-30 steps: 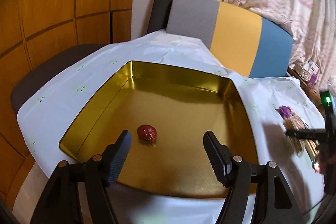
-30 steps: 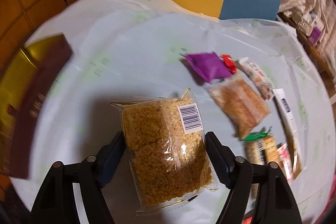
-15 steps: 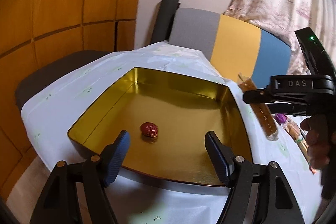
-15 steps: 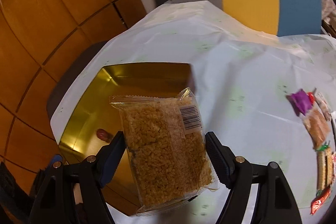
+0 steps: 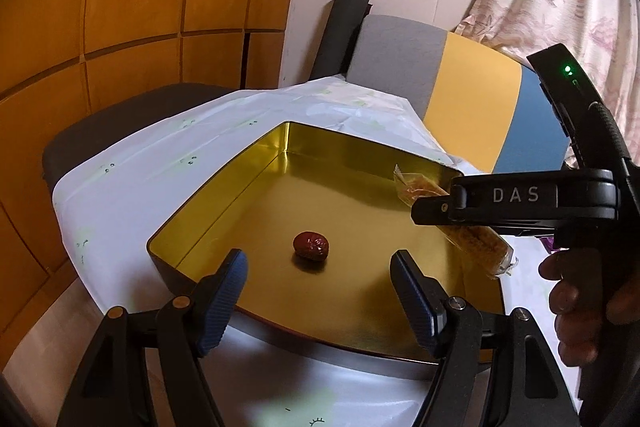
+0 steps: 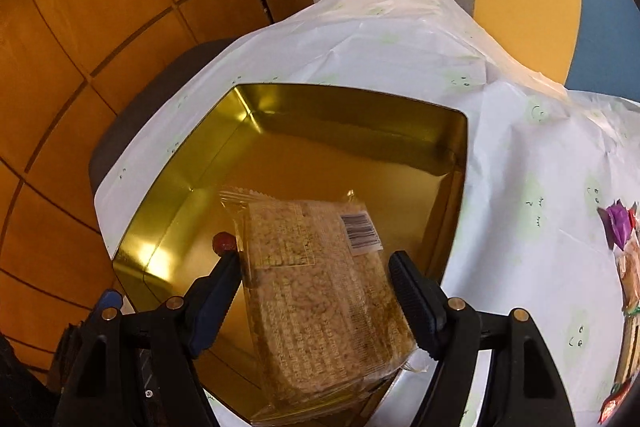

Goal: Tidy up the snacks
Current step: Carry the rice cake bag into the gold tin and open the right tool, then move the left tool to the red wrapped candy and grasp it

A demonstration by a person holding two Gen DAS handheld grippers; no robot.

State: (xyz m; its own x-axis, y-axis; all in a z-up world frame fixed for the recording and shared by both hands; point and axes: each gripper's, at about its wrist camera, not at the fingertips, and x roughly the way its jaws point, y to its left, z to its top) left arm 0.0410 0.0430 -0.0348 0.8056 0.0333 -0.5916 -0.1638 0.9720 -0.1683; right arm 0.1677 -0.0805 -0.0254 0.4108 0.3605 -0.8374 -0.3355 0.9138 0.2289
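Observation:
A gold tin (image 5: 256, 163) (image 6: 168, 227) sits on the white-covered table, and a small red wrapped sweet (image 5: 311, 245) (image 6: 223, 242) lies on its floor. My right gripper (image 6: 316, 285) is shut on a clear packet of crispy rice cake (image 6: 320, 291), held tilted above the tin's right side. From the left wrist view that packet (image 5: 476, 243) hangs below the right gripper's black body (image 5: 516, 203), over the tin's right rim. My left gripper (image 5: 320, 291) stands open at the tin's near edge with nothing between its fingers.
More wrapped snacks, among them a purple packet (image 6: 618, 223), lie at the table's right edge. A grey, yellow and blue chair back (image 5: 460, 99) stands behind the table, a dark chair (image 5: 120, 131) to the left. A hand (image 5: 576, 303) holds the right gripper's handle.
My right gripper has carried the rice cake packet leftward from the snack pile to above the tin. The left gripper has stayed near the tin's front edge, its view rolling slightly.

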